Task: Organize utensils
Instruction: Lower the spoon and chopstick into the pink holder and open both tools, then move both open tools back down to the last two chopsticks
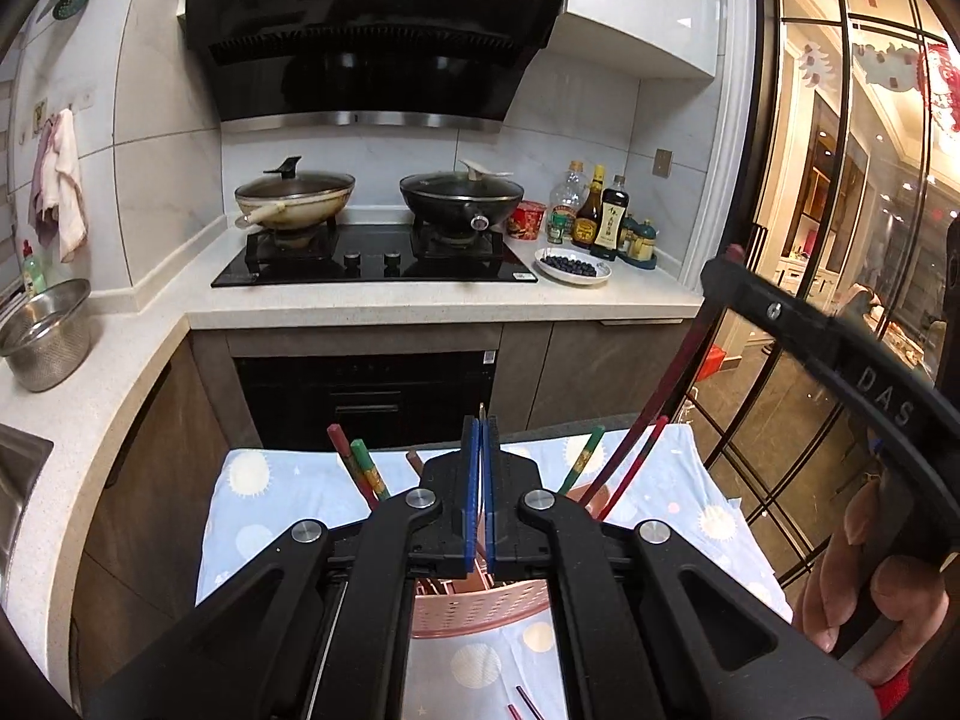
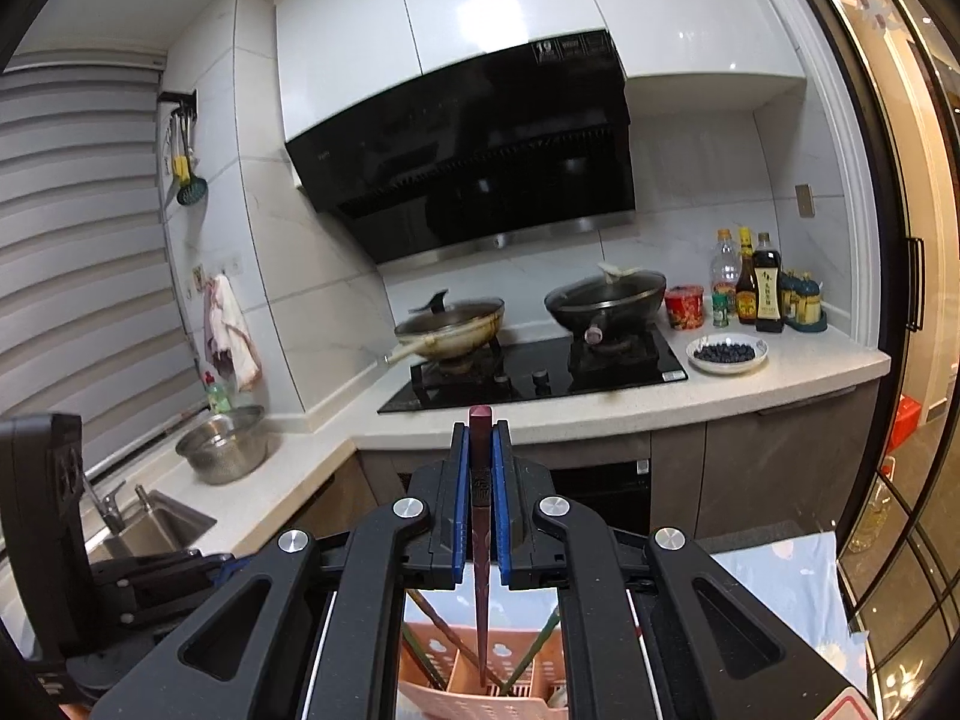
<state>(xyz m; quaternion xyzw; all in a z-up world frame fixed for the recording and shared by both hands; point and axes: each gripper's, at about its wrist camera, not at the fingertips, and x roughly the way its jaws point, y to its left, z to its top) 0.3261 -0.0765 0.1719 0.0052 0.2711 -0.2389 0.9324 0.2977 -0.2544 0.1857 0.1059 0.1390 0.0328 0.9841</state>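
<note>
My left gripper (image 1: 480, 438) is shut, its blue pads pressed on a thin pale utensil (image 1: 482, 408) whose tip pokes out above them. Below it stands a pink slotted basket (image 1: 480, 606) holding red-and-green chopsticks (image 1: 363, 468). My right gripper (image 2: 480, 438) is shut on a dark red chopstick (image 2: 480, 540), which stands nearly upright with its lower end down in the pink basket (image 2: 480, 666). The left wrist view shows the right gripper (image 1: 729, 264) from the side, in a person's hand (image 1: 870, 594), with the dark red chopstick (image 1: 660, 384) slanting down to the basket.
A light blue patterned cloth (image 1: 270, 480) covers the table under the basket; loose red chopsticks (image 1: 522, 702) lie on it near me. Ahead is a counter with a hob (image 1: 372, 264), two lidded woks, bottles, a plate of blueberries (image 1: 573, 267), a steel colander (image 1: 45, 330) and a sink (image 2: 150, 522). A glass door (image 1: 840, 240) stands right.
</note>
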